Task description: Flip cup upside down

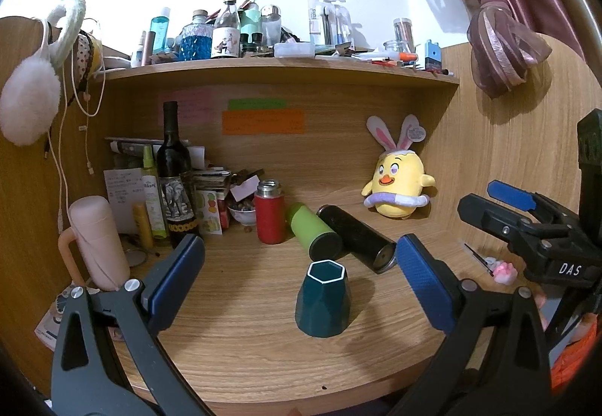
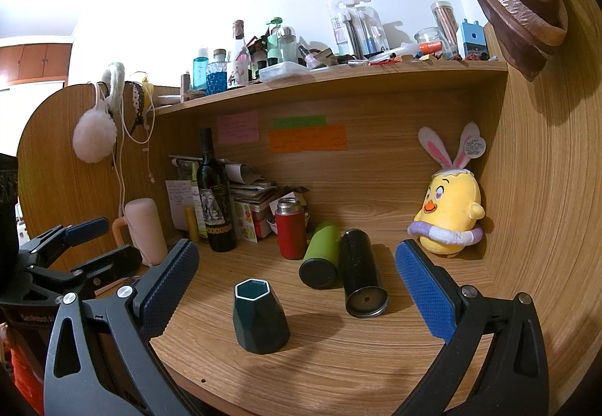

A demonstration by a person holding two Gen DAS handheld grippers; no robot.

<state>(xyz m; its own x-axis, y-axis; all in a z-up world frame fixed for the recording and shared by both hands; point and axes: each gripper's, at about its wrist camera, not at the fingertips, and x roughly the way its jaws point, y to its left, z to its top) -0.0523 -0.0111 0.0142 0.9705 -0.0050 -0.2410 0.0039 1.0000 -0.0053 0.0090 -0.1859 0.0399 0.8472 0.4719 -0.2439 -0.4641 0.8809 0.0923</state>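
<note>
A dark teal, faceted ceramic cup [image 1: 324, 303] with a white hexagonal rim stands on the wooden desk top [image 1: 263, 352], wider at the bottom than at the top. Whether that white-edged hexagon is the open mouth or a recessed base is hard to tell from either camera. Nothing touches the cup.

The left gripper [image 1: 299, 284] hovers in front of it with its blue-padded fingers spread wide, the cup sitting between and just beyond the pads. The right gripper [image 2: 297, 288] is likewise spread wide and empty — in its view the cup [image 2: 259, 318] lies left of centre, nearer the left pad.

Behind the cup, a lime-green cylindrical flask [image 1: 314, 230] and a black cylindrical flask [image 1: 357, 239] lie on their sides, side by side, ends toward the cameras. A red flask with a bare steel neck [image 1: 269, 213] stands upright just left of them. Further back stand a dark wine bottle with an elephant label [image 1: 175, 175] and, against the right wall, a yellow plush chick with rabbit ears [image 1: 399, 186] — well apart from the cup.
</note>
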